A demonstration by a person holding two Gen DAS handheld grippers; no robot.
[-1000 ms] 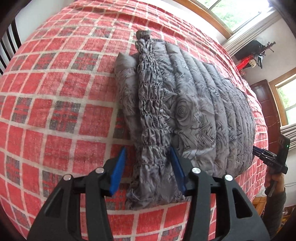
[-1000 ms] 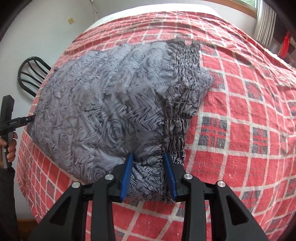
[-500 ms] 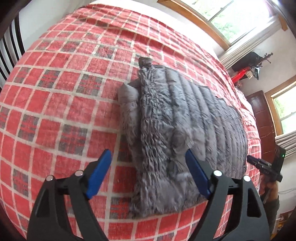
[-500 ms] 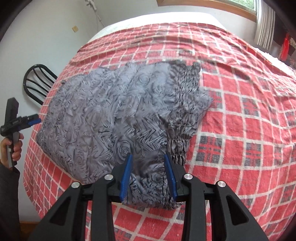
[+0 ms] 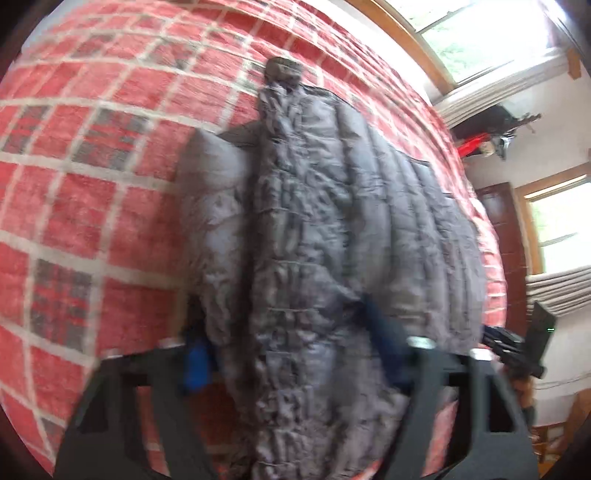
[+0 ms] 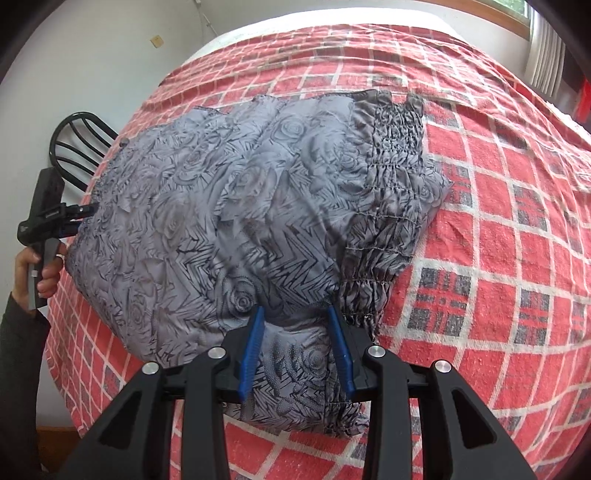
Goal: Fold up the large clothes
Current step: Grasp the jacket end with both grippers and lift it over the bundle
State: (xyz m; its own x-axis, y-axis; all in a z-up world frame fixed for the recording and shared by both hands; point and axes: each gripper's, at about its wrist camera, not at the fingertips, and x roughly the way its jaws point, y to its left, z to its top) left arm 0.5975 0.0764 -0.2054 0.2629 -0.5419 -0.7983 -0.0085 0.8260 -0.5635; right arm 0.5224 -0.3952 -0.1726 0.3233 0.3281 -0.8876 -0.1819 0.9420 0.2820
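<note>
A grey quilted garment (image 6: 229, 206) with a rose print and a shirred band (image 6: 391, 177) lies on the red plaid bedspread (image 6: 498, 229). My right gripper (image 6: 295, 314) is shut on the garment's near edge, beside the shirred band. In the blurred left wrist view, my left gripper (image 5: 284, 325) straddles the shirred band (image 5: 295, 229). Its jaws are closing, and the fabric bunches against both blue pads (image 5: 195, 362). Each gripper also shows in the other's view, the left gripper (image 6: 51, 221) in a hand (image 6: 40, 273) and the right gripper (image 5: 517, 347) at the garment's far end.
A black chair back (image 6: 79, 144) stands by the white wall past the bed's left edge. Windows (image 5: 480, 26), curtains (image 5: 561, 291), a wooden door (image 5: 498, 229) and a red item (image 5: 476, 142) lie beyond the bed's other side.
My left gripper opened wide, moved forward over the shirred band and is now closing on it. The right gripper kept its grip and hardly moved.
</note>
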